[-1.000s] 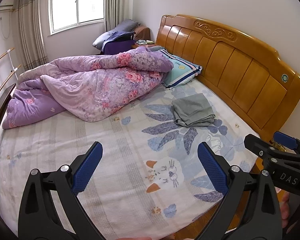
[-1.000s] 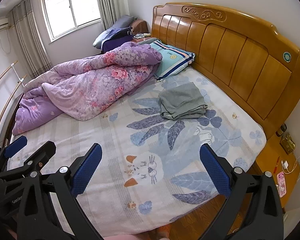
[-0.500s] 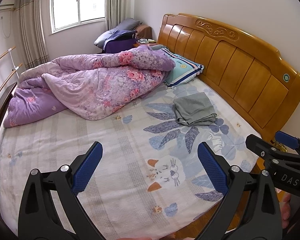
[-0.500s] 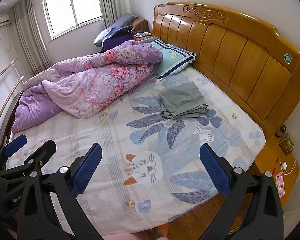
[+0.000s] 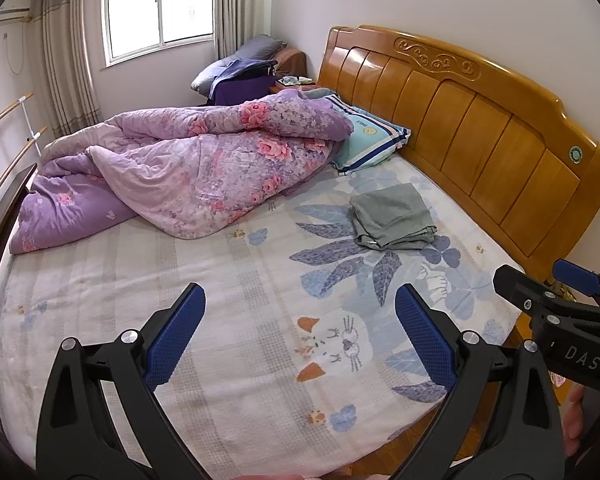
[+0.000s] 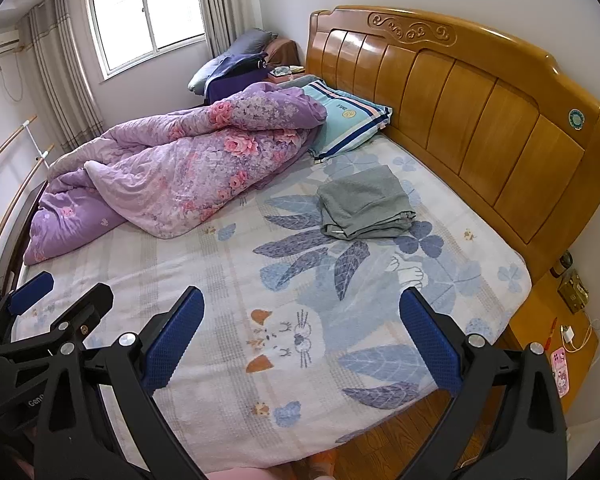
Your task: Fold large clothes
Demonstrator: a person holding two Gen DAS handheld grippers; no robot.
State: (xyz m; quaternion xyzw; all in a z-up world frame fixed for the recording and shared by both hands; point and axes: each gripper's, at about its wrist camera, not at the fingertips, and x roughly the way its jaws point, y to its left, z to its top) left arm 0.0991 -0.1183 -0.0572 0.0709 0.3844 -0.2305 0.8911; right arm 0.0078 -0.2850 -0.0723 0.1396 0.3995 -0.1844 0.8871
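Note:
A folded grey garment lies on the patterned bed sheet near the wooden headboard. My left gripper hovers open above the near side of the bed, well short of the garment, with nothing between its blue pads. My right gripper is open too, held level with it and also empty. Each gripper shows at the edge of the other's view: the right one at the right, the left one at the left.
A crumpled purple floral quilt covers the far left of the bed. A striped pillow rests against the headboard. A wooden nightstand with a phone and charger stands at the right. Window and curtains at the back.
Both views have drawn back and risen slightly, so the bed and garment look a little farther. Both grippers stay open and empty.

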